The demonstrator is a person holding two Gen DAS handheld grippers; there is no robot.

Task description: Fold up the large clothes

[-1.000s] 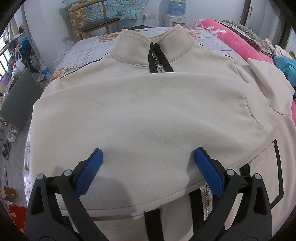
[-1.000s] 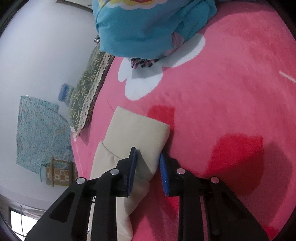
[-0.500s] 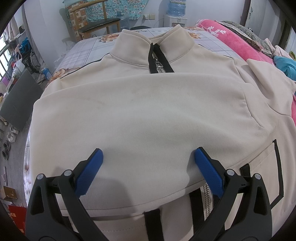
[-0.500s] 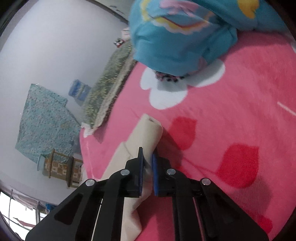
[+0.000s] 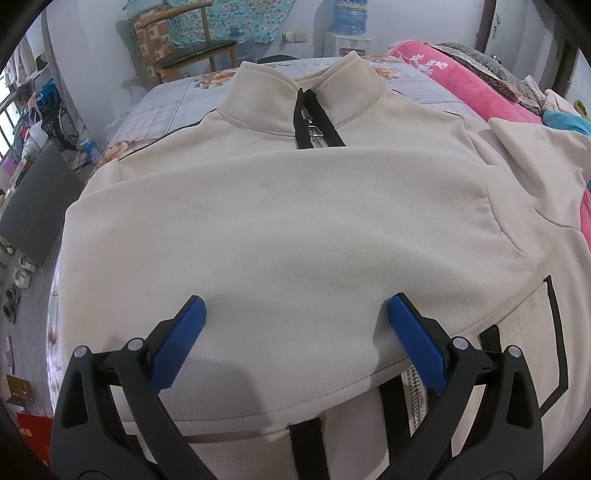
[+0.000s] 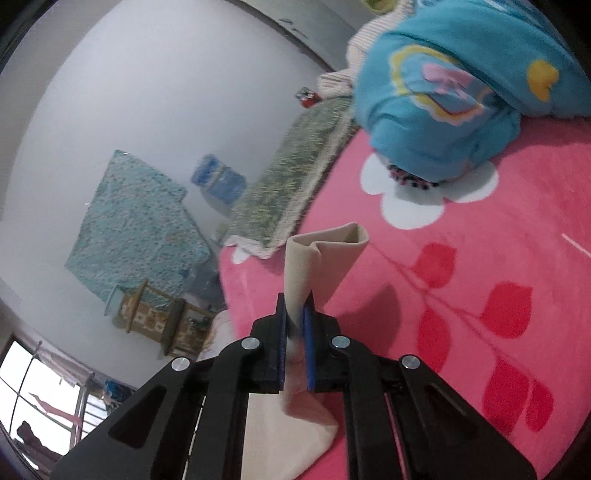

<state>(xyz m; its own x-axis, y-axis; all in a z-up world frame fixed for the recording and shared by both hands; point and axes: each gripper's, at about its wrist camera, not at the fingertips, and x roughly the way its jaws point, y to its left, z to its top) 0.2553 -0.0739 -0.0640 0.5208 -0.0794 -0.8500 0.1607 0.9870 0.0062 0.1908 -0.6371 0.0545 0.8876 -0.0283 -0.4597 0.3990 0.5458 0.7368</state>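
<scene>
Pink floral blanket [image 6: 480, 258] covers the bed under the beige jacket [image 5: 295, 229], which lies front-up with 1 sleeve [image 5: 280, 206] folded across its chest. At 6 o'clock, the left gripper [image 5: 295, 332] hovers wide open over that sleeve, gripping nothing. The right gripper [image 6: 294, 325] is clamped on the other sleeve's cuff [image 6: 325, 251], raised off the blanket. A blue garment [image 6: 443, 92] sits at 1 o'clock.

Wooden chair [image 5: 192, 44] upper left, water jug [image 5: 349, 16] top centre, pink blanket [image 6: 480, 277] right, blue garment [image 6: 443, 92] upper right.
</scene>
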